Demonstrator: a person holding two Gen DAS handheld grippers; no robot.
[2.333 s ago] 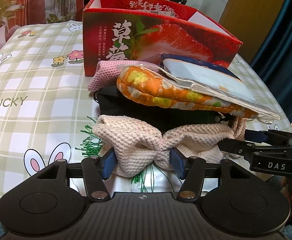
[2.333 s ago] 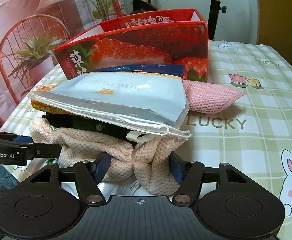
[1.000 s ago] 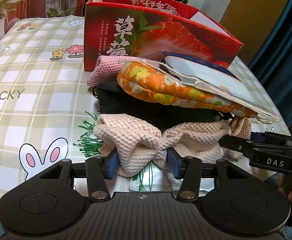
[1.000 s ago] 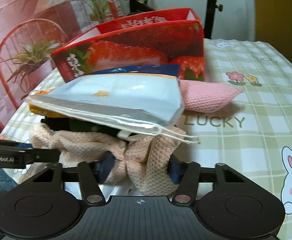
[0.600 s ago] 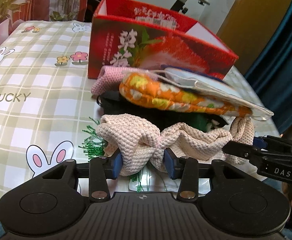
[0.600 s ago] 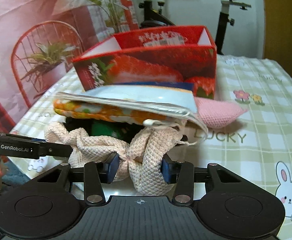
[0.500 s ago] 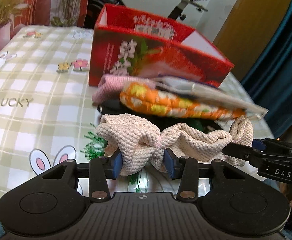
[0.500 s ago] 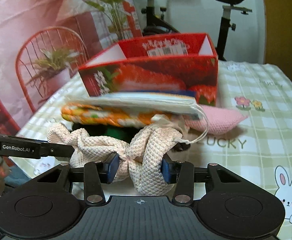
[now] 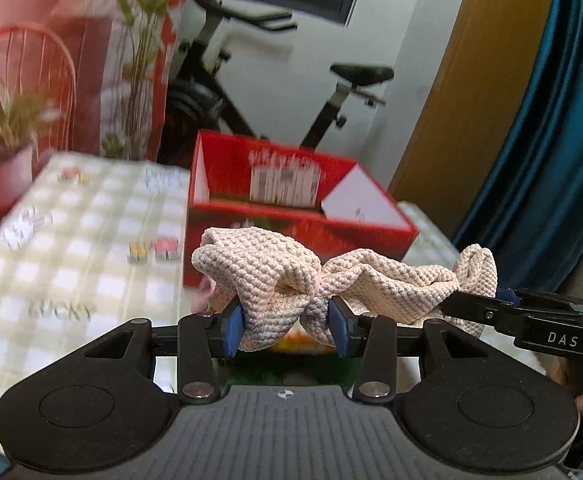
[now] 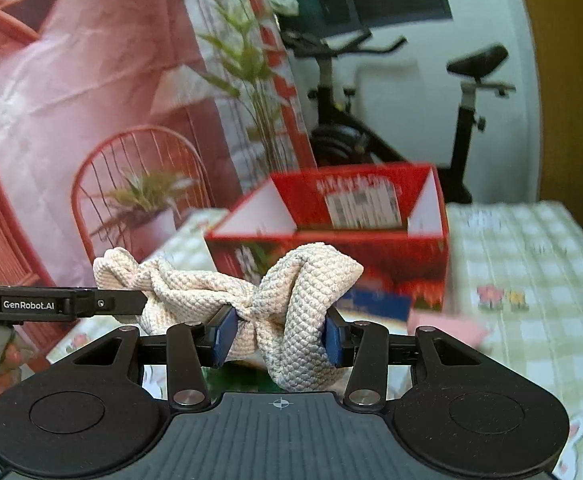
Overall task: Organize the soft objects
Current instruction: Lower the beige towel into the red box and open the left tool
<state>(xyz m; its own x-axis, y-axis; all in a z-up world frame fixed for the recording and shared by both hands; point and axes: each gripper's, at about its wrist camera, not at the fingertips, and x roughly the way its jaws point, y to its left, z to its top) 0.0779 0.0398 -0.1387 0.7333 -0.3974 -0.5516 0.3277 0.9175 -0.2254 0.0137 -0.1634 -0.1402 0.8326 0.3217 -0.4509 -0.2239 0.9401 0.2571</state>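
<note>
A beige knitted cloth (image 9: 291, 276) is stretched between both grippers, raised above the table. My left gripper (image 9: 287, 330) is shut on its left end; my right gripper (image 10: 277, 334) is shut on its right end (image 10: 307, 292). The right gripper also shows in the left wrist view (image 9: 503, 312), and the left gripper in the right wrist view (image 10: 75, 304). An open red strawberry box (image 9: 291, 200) stands ahead on the table, also seen in the right wrist view (image 10: 351, 216). Bits of orange, green, blue (image 10: 375, 306) and pink (image 10: 447, 326) soft items show below the cloth.
The table has a green checked cloth (image 9: 83, 240) with bunnies and flowers. An exercise bike (image 9: 271, 92) stands behind the box. A potted plant (image 10: 147, 208) and a red wire chair (image 10: 131, 184) are at the left. A blue curtain (image 9: 551, 140) hangs at the right.
Both grippers have risen with the beige cloth pinched between them. The view now looks over the open top of the box, and the pile sits lower in the frame, mostly hidden.
</note>
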